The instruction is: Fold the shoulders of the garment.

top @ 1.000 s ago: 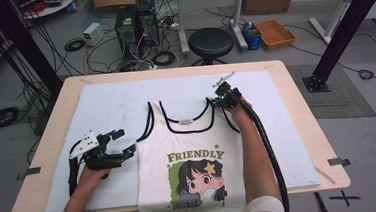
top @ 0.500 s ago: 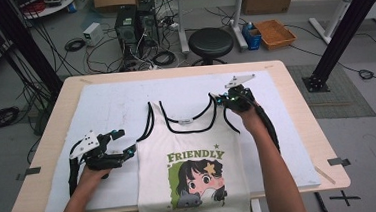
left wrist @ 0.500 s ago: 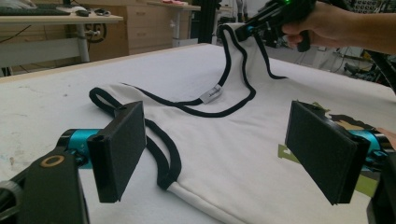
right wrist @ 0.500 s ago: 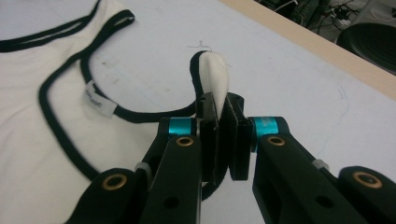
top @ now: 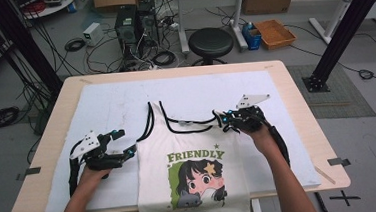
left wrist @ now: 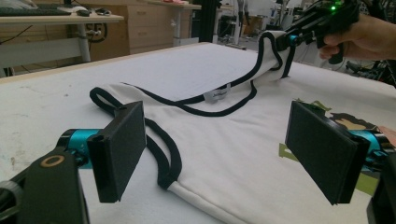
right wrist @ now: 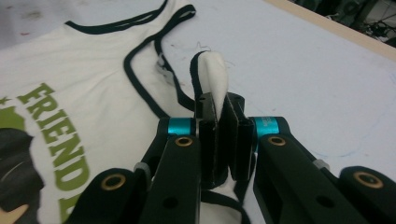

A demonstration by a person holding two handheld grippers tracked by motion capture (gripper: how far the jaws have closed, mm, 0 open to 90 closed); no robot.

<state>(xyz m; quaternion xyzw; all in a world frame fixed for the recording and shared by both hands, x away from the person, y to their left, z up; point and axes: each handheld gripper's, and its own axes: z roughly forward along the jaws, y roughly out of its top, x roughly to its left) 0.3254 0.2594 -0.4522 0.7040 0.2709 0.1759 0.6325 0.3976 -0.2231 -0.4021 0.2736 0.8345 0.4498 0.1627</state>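
A white tank top [top: 190,161] with black trim and a green "FRIENDLY" print lies flat on the white mat [top: 116,106] that covers the wooden table [top: 48,141], its hem hanging over the near edge. Its right shoulder strap [right wrist: 212,79] is lifted and folded inward, pinched between the closed jaws of the right gripper [top: 226,119]. The left gripper [top: 126,143] rests beside the top's left armhole, jaws wide apart, holding nothing.
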